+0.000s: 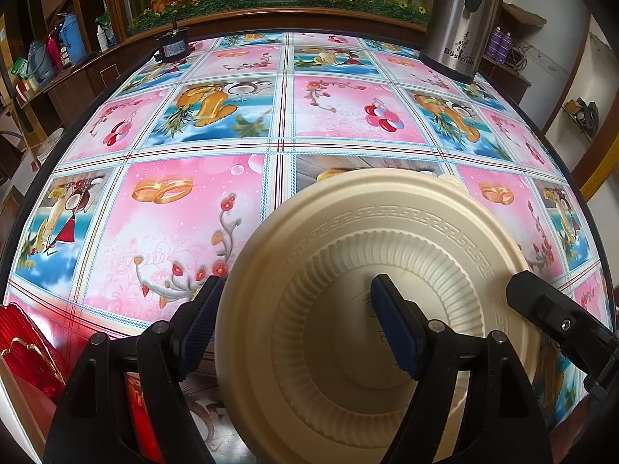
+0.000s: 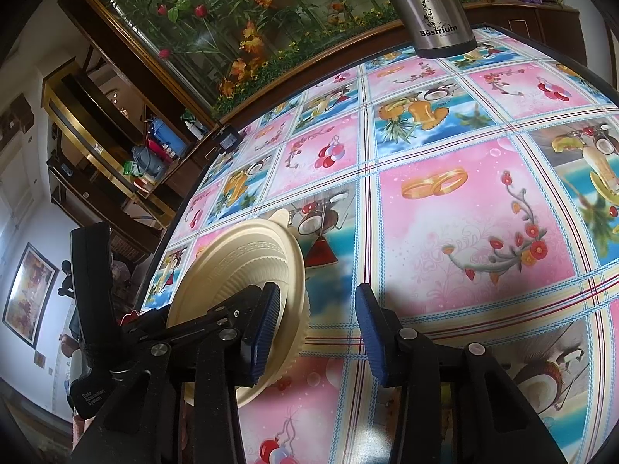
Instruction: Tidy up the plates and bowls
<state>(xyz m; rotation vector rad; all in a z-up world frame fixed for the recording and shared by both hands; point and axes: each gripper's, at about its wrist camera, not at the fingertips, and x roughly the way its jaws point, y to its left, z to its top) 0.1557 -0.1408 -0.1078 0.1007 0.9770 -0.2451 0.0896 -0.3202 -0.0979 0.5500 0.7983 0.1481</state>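
Note:
A cream plastic bowl (image 1: 387, 263) with a ribbed wall and a key-pattern rim is tilted up in front of my left gripper (image 1: 298, 332). The left jaws are shut on its rim, one blue pad inside the bowl and one outside. The same bowl shows in the right wrist view (image 2: 240, 266), held on edge above the table with the left gripper's fingers (image 2: 263, 328) clamped on it. A second cream rim (image 1: 437, 179) peeks out behind the bowl. My right gripper (image 2: 317, 332) is open and empty just right of the bowl. Its black body shows in the left wrist view (image 1: 561, 328).
The table carries a glossy pink and blue picture tablecloth (image 1: 185, 208). A steel thermos jug (image 1: 460, 19) stands at the far right. A small black box (image 1: 172, 44) sits at the far left edge. A red packet (image 1: 27, 363) lies at the near left.

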